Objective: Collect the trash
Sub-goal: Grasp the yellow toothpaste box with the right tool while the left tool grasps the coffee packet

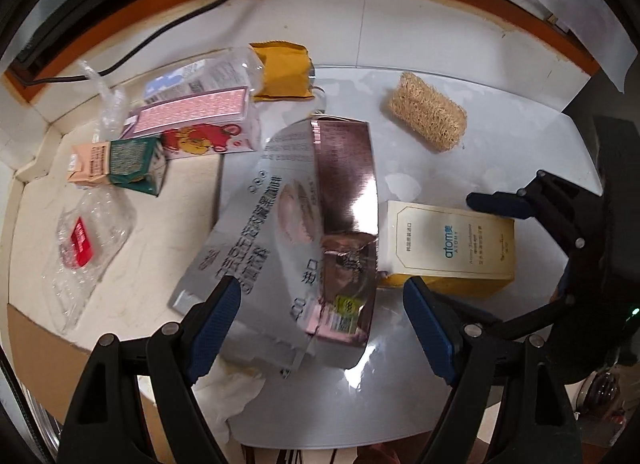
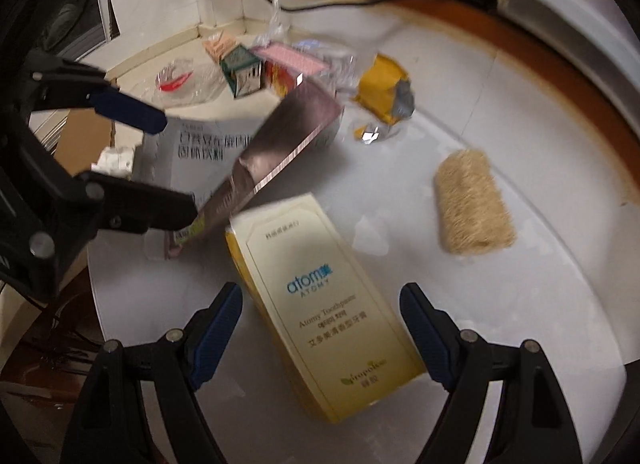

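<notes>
Both tongs hovering over trash on the desk (image 2: 520,304).
Left tongs (image 1: 320,316) gaping wide around a shiny pink box (image 1: 348,200), seemingly not touching; right tongs (image 2: 320,320) spread open, straddling a cream toothpaste box (image 2: 320,304) lying flat beside it.

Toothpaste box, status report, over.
Both grippers open, left gripper over pink foil pouch. Right gripper straddles toothpaste box, not gripping. Pouch touches box's far end.

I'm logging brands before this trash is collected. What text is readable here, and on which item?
"atom美 ATOMY", "Atomy Toothpaste", "艾多美清爽型牙膏", "propolis": cream-and-yellow cardboard box.
"固体饮料", "进口": flat silver foil pouch.
Shiny pink metallic carton, green-and-peach small carton, red label in clear plastic wrapper: print too small to read.
</notes>
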### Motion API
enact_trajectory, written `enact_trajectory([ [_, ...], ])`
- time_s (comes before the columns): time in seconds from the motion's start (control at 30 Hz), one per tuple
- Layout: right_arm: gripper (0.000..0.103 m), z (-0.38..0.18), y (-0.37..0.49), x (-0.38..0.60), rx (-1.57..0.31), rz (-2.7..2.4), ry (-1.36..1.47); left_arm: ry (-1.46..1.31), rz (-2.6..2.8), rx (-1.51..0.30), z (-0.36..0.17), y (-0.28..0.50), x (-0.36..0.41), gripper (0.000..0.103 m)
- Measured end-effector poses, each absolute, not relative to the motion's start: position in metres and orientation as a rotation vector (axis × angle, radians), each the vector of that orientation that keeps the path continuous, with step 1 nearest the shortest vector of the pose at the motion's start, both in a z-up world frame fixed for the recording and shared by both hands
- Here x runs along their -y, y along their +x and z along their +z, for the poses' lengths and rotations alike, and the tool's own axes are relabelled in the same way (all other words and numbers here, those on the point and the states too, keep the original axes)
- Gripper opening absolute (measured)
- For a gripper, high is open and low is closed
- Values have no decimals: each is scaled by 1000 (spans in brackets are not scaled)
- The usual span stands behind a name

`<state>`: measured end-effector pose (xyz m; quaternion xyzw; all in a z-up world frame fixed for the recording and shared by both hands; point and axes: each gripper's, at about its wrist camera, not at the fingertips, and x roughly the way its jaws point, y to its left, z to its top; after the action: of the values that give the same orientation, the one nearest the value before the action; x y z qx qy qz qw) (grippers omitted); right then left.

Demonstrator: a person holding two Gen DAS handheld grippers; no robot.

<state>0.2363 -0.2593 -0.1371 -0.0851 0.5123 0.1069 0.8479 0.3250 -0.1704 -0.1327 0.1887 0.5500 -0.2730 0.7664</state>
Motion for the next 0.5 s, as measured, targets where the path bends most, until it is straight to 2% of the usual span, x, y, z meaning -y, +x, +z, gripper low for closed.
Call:
enact_trajectory([
  [0.03,81,-140,236,260,-1081,225,-171,412,-597,-1196,-134,325,174,82],
  [0.07,77,-141,236,261,-1082,229,-160,414,-600,-1199,-135,324,176,82],
  [0.1,66,-142,235,263,-1086,240,-140,415,-604,-1200,-136,324,178,82],
  [0.2,52,-143,234,269,-1100,264,-66,415,-617,-1205,-139,324,186,82],
  [0.5,51,-143,219,292,-1083,208,39,409,-622,-1207,-146,327,195,82],
])
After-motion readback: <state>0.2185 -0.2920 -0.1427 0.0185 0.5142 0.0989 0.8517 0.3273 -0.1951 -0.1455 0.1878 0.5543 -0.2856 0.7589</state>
